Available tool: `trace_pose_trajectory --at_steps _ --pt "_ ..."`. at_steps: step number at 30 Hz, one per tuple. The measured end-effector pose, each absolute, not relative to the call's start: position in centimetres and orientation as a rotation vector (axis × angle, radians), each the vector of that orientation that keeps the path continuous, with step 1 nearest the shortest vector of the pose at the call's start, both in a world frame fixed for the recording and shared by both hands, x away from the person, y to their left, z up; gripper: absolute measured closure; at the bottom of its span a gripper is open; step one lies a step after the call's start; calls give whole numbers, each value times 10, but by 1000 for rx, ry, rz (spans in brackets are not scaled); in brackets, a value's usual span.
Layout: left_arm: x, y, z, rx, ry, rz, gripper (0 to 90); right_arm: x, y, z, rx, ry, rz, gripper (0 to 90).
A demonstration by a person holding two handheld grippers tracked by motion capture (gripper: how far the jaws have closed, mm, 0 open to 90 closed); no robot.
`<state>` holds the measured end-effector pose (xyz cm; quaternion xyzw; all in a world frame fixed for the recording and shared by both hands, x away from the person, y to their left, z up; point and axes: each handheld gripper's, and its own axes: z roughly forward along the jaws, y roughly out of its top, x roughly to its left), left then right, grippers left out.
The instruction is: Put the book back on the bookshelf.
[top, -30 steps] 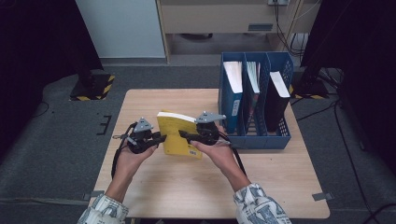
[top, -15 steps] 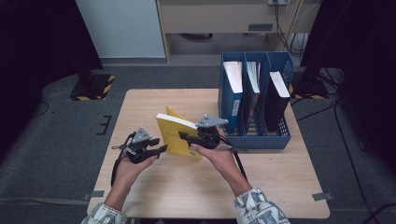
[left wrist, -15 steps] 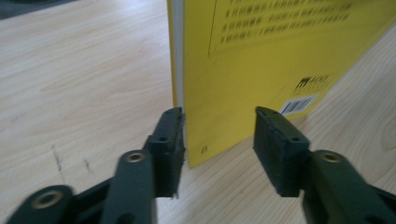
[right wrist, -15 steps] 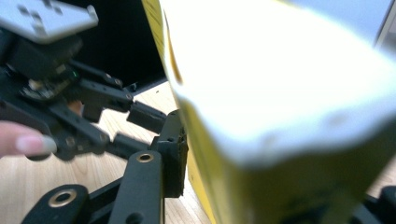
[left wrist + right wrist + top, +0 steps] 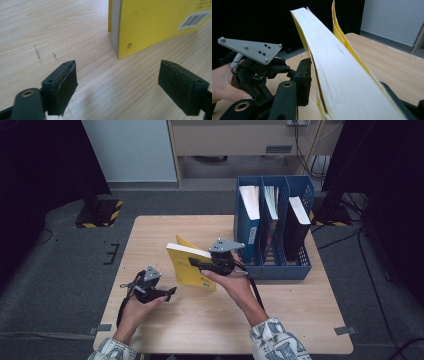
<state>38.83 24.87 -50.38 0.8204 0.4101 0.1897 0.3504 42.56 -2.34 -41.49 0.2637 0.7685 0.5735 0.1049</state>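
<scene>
Held upright over the middle of the pale wooden table (image 5: 165, 235): a thick yellow softcover book (image 5: 189, 270), clamped across its thickness by the right hand-held black two-jaw gripper (image 5: 207, 265), jaws closed on the block of pages from the side nearest the blue three-slot file rack (image 5: 280, 270). Seen in the right gripper view with one dark pad (image 5: 304, 82) pressed flat against the left cover and the white page edge (image 5: 342, 72) running away between the jaws; one yellow cover (image 5: 338, 27) splayed a little off the block at the far end.

Left hand-held black gripper (image 5: 165, 292) lower and to the left, near the table's front, well clear of the book; jaws wide, just been opening, nothing between them but bare wood. In the left gripper view, both pads (image 5: 62, 85) apart at the bottom, the book (image 5: 160, 22) beyond them and slightly to the right, its lower corner close above or on the tabletop, which of the two not clear.

Book's look: bright yellow cover, white page block, a white barcode patch (image 5: 193, 20) toward one corner, a small dark figure printed by the spine edge. Tilted in the high view, top leaning away to the left.
</scene>
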Motion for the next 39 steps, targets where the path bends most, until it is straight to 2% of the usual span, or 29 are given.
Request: trace_pose_trajectory --at_steps 6,10,24,39 --pt "390 253 -508 2140 1077 491 49 427 -23 -415 768 2261 1707 600" --pt "391 254 -511 2149 1075 481 49 427 -19 -416 754 2266 1708 601" --pt "392 254 -514 2175 1082 465 55 429 -20 -417 753 2242 1703 743" --pt "397 264 -521 2185 1137 441 51 426 -36 -406 838 2192 1738 751"
